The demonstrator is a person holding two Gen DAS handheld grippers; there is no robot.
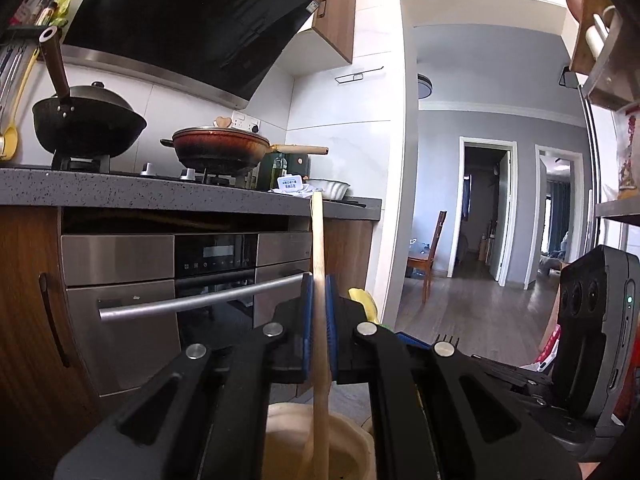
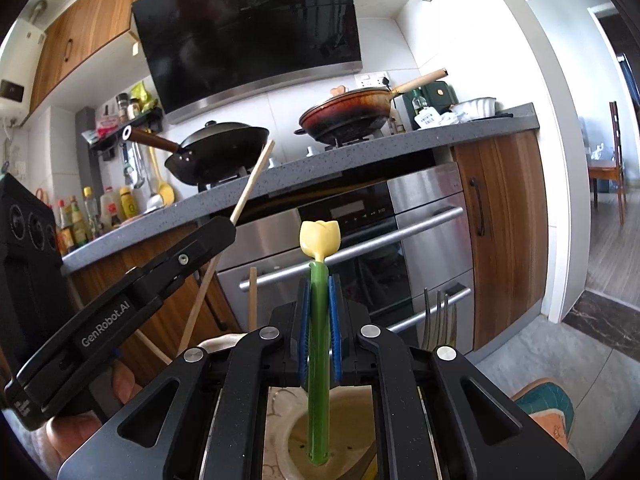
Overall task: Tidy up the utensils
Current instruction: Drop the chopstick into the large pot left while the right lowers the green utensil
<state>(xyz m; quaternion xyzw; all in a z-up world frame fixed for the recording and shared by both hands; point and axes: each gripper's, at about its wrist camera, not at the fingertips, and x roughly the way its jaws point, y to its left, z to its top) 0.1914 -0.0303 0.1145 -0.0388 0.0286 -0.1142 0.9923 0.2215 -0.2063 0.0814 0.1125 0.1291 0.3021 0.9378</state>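
Home kitchen: stove [image 1: 168,174], oven [image 1: 216,280].

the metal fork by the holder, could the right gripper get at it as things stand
Probably not yet. The right gripper has its jaws shut on the green tulip-topped utensil, whose lower end sits in the cream holder. The fork stands just right of the jaws, nothing between them, so reach looks fine once the jaws are free.

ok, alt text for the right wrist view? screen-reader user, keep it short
The right gripper is shut on a green-stemmed, yellow tulip-topped utensil standing in a cream holder. At left, the left gripper grips a wooden stick; an oven and stovetop pans sit behind.
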